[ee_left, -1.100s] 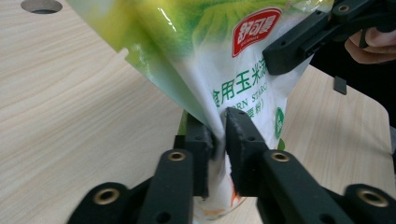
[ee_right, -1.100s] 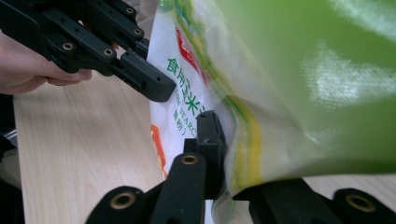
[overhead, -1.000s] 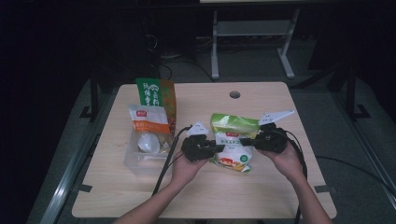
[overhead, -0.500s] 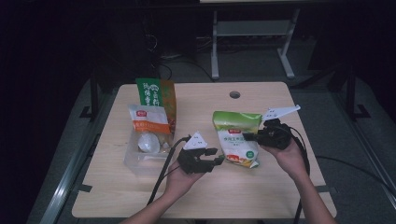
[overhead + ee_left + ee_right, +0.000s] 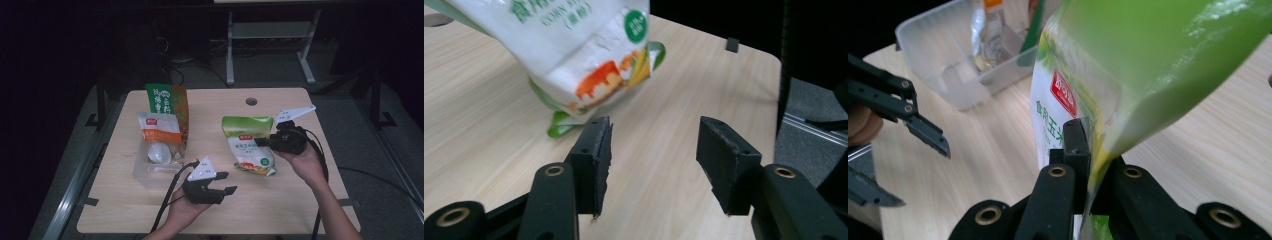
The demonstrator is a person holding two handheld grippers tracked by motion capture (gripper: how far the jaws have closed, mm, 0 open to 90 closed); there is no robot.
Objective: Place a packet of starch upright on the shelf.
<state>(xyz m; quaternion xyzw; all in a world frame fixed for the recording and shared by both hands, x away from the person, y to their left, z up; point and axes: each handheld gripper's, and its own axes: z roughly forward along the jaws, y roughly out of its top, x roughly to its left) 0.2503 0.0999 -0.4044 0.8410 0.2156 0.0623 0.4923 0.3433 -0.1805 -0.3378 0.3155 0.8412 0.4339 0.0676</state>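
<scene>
So my right gripper pinches the pouch, left gripper just spread empty; the bin awaits it.

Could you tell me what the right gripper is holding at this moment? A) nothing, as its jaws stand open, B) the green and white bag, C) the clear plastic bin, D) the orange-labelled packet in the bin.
B: in the right gripper view the right gripper has its jaws pinched on the edge of the green and white bag, which the high view shows lifted at one side.
</scene>
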